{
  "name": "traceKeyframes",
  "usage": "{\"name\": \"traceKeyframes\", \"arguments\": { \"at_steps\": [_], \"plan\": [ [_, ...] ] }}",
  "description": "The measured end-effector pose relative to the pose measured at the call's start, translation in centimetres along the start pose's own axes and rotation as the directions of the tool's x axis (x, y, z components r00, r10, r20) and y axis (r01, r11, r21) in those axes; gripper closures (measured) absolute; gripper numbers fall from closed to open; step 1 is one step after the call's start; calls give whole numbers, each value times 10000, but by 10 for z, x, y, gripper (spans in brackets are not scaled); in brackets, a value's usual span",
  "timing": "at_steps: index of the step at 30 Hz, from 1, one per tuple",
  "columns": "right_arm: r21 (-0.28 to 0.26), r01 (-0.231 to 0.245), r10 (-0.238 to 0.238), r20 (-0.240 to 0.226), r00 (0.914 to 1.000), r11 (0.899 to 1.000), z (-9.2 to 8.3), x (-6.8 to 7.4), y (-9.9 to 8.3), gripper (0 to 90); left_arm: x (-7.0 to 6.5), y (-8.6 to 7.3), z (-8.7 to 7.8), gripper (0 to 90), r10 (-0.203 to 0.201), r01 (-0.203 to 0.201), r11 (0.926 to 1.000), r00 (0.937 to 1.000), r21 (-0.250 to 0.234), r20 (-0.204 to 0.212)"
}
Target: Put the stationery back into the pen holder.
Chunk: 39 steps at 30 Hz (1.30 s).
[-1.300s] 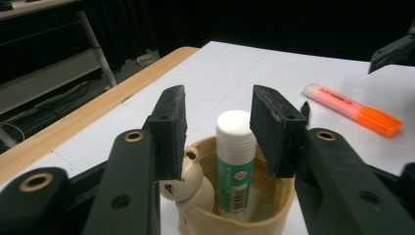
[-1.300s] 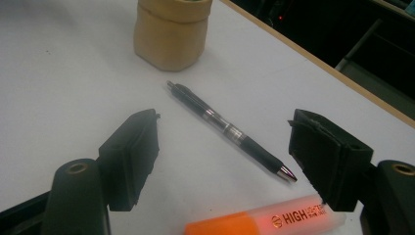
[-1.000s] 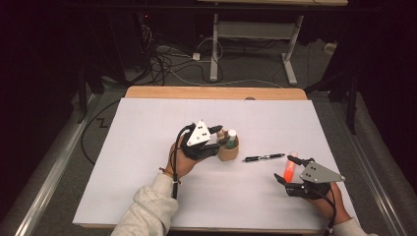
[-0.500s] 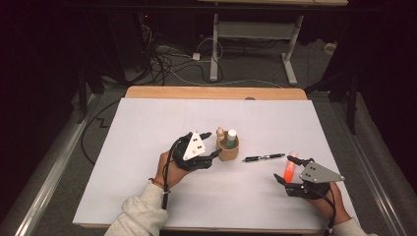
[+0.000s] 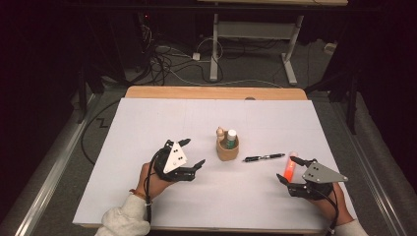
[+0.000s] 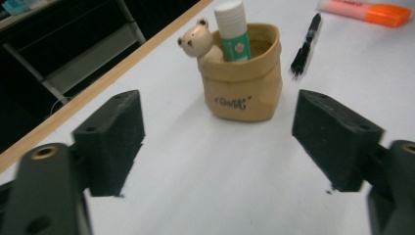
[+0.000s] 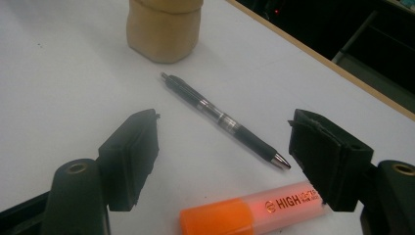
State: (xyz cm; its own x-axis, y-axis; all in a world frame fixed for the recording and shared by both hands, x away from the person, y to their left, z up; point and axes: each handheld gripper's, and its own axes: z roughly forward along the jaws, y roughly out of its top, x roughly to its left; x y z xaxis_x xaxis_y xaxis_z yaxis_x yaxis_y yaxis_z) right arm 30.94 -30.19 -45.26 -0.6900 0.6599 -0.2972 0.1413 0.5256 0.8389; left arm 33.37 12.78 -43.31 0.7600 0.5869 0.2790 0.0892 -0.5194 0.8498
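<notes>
A tan pouch (image 5: 227, 150) stands mid-table with a bear figure (image 5: 221, 132) and a green-labelled glue stick (image 5: 231, 136) upright in it. My left gripper (image 5: 193, 152) sits a short way left of the pouch. Its jaws have just been opening and are open, nothing between the pads (image 6: 115, 132). The pouch (image 6: 242, 93) stands beyond them. A black pen (image 5: 264, 157) lies right of the pouch. My right gripper (image 5: 287, 169) rests open on the table, and an orange highlighter (image 7: 254, 210) lies flat between its pads (image 7: 134, 152), which are wide apart.
White sheet (image 5: 147, 123) covers the table, with a wooden strip (image 5: 211, 92) along the far edge. Beyond it, cables (image 5: 167, 64) and a desk frame (image 5: 246, 34) stand on the dark floor. Both forearms enter from the near edge.
My left gripper drew back from the pouch toward the left and near side, and its jaws opened. The glue stick stays in the pouch. The right gripper kept still.
</notes>
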Motion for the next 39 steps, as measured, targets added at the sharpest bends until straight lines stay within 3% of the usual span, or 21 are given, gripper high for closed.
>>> {"name": "traceKeyframes", "arguments": {
  "at_steps": [11,17,20,25,27,31,36,39],
  "plan": [
    [224,-92,92,41,9999,9997,-5,0,-5,269,-3,-25,-16,183,-56,64,9980,9999,629,-138],
    [417,-138,152,-334,9993,9990,-5,-4,-4,248,-8,-39,-20,183,-128,143,9940,9998,1086,-141],
    [635,-59,92,-520,9986,9980,-2,-8,-3,226,-9,-42,-22,183,-360,374,9933,9993,1096,-139],
    [816,189,-113,-929,9956,9965,0,-15,4,212,-10,-44,-28,182,-391,403,9941,9991,1009,-142],
    [944,464,-357,-1123,9930,9945,0,-16,9,232,-10,-46,-31,182,-486,499,9941,9987,965,-156],
    [1348,570,-370,-1467,9885,9892,8,-20,11,235,-10,-48,-34,161,-604,622,9937,9979,930,-219],
    [1939,659,-331,-1675,9853,9788,20,-30,10,247,-9,-49,-34,161,-600,616,9930,9980,1005,-188],
    [2299,1053,-623,-1869,9804,9675,27,-36,15,251,-9,-49,-33,161,-593,607,9923,9981,1083,-162]
  ]
}}
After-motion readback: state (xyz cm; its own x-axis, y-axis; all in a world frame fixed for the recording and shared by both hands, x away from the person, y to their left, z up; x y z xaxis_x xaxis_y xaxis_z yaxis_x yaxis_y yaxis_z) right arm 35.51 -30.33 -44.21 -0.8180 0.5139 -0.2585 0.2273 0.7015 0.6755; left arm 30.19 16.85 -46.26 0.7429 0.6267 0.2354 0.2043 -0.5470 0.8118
